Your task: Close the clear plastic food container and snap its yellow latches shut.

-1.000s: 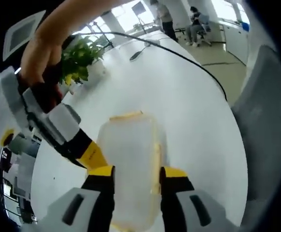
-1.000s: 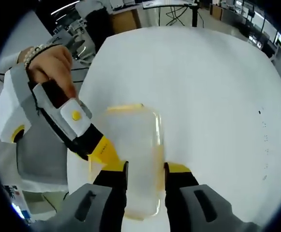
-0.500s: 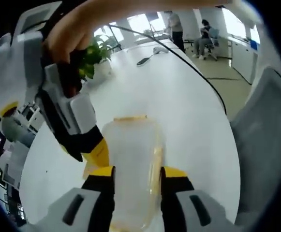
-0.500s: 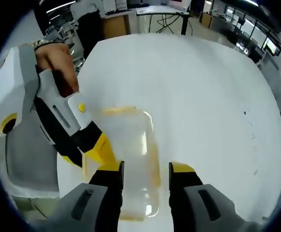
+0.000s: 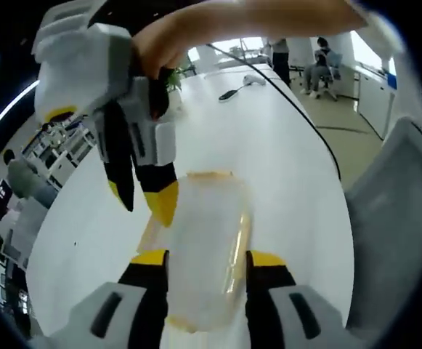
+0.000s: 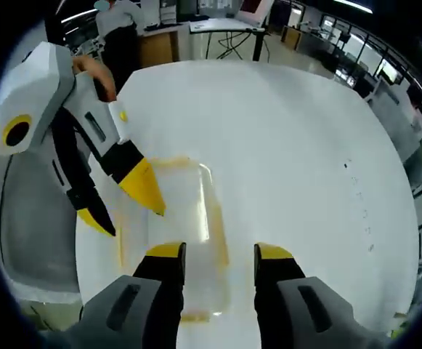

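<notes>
Two grippers at clear container [image 5: 203, 251] on white table [image 5: 283, 145], lower centre of both views. My left gripper [image 5: 200, 263] low in left gripper view, jaws apart either side of container; cannot tell if touching. My right gripper [image 6: 218, 254] likewise spread over container [image 6: 185, 240] in right gripper view. Right gripper tilted down from upper left in left gripper view, my hand [image 5: 196, 33] gripping handle. Yellow latch [image 5: 236, 251] along container's right edge.

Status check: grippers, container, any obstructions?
Both grippers open, poised over container. Lid on, yellow latches unclear. White table: nothing blocking.
</notes>
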`<state>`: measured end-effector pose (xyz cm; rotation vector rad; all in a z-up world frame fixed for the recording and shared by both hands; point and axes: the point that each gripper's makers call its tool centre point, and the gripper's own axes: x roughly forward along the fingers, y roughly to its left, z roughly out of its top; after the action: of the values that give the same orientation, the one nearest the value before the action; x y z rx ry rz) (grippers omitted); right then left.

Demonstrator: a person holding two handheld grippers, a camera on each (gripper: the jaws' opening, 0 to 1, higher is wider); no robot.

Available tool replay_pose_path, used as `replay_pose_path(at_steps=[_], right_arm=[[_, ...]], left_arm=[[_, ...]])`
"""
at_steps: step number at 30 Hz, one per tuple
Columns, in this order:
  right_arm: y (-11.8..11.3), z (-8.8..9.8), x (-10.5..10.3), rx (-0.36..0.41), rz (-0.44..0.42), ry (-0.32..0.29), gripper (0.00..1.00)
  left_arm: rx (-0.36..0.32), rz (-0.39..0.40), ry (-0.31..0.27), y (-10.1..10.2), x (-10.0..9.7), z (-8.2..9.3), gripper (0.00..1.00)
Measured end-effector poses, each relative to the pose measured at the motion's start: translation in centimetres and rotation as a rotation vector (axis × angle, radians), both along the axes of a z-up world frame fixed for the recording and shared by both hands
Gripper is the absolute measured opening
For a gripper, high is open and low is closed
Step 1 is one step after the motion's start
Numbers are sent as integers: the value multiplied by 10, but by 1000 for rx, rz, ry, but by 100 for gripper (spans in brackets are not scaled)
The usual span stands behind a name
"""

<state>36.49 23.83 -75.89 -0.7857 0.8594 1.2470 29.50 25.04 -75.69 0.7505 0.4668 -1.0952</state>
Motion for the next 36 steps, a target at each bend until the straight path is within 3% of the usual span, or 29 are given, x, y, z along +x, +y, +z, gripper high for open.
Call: replay_pose_path(at_steps=[20, 25, 28, 32, 36], right_arm=[[-36, 18, -6, 98, -101, -19, 39], [-44, 15, -13, 100, -105, -16, 48], [-51, 8, -17, 86, -105, -9, 50], [-57, 1, -30, 71, -89, 34, 58], [-60, -2, -35, 66, -71, 17, 69]], left_arm=[[-36, 61, -13, 20, 16, 18, 56], [-64, 82, 14, 22, 20, 19, 71], [-77, 82, 20, 21, 20, 20, 73], [-51, 87, 31, 28, 26, 14, 79], [-17, 102, 21, 36, 33, 10, 87]])
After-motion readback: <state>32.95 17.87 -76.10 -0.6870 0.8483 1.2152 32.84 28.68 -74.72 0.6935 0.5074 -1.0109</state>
